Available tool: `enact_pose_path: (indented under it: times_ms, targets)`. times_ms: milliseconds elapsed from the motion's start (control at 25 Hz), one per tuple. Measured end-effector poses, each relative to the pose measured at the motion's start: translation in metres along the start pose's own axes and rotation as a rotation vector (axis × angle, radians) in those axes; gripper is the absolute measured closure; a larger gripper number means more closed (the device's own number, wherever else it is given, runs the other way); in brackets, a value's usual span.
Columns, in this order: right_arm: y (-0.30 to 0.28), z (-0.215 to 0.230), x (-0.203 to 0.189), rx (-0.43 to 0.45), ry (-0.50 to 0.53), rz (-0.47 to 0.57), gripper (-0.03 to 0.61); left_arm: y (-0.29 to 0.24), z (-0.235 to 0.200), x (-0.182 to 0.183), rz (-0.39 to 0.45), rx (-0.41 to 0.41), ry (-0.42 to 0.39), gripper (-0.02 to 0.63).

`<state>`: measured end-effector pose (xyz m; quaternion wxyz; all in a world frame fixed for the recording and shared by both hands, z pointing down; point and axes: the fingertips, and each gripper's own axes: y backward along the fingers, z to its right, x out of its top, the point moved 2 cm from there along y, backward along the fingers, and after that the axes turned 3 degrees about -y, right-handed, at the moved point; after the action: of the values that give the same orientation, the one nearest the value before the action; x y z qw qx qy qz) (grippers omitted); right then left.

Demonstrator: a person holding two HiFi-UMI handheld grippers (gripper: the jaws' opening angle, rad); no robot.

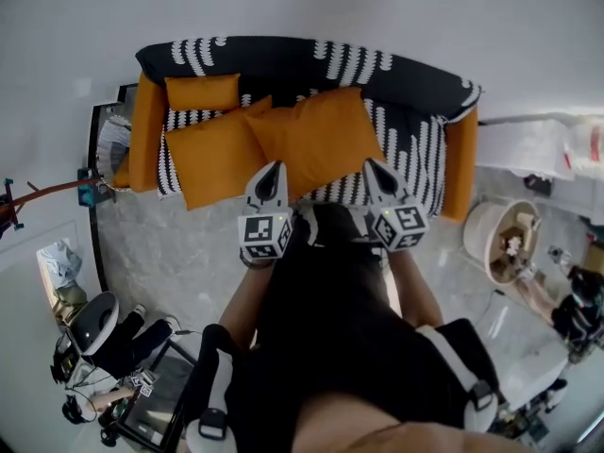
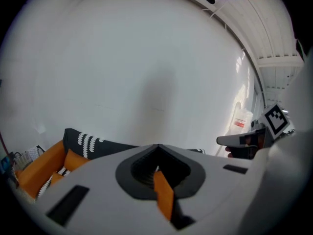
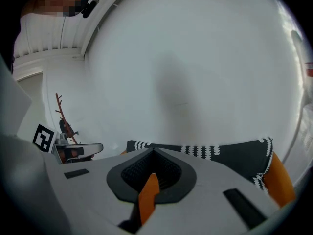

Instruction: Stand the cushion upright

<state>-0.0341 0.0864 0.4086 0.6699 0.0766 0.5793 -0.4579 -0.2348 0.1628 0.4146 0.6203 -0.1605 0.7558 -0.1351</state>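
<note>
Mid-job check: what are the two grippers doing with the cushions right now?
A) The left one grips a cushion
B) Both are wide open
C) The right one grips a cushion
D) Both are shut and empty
D: each gripper view shows its jaws closed together with nothing between them. In the head view, the left gripper and right gripper grip neither large orange cushion lying on the sofa.

On the sofa [image 1: 415, 83] we saw a small cushion [image 1: 203, 92] at the back left, a left cushion [image 1: 215, 159] and a right cushion [image 1: 316, 140] touching on the seat; a tub [image 1: 475, 229] stood right of it.
</note>
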Motion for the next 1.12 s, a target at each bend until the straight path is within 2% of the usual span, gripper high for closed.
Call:
enact_pose_path:
  times_ms: [240,480,960,1120]
  targets:
    - [-0.058,0.055,0.018,0.027,0.016,-0.065,0.588,-0.065,-0.013,0.005,-0.022,0.084,0.044,0.615]
    - [-0.094,0.108,0.015,0.039,0.027,-0.14,0.588,-0.104,-0.017,-0.006,-0.073,0.18,0.058,0.615]
    - [-0.194,0.177,-0.022,0.066,0.018,-0.257,0.584,-0.177,-0.061,-0.069,-0.199,0.336,0.129,0.615]
    - [-0.219,0.201,-0.043,0.054,0.03,-0.307,0.584,-0.192,-0.071,-0.093,-0.238,0.359,0.155,0.612]
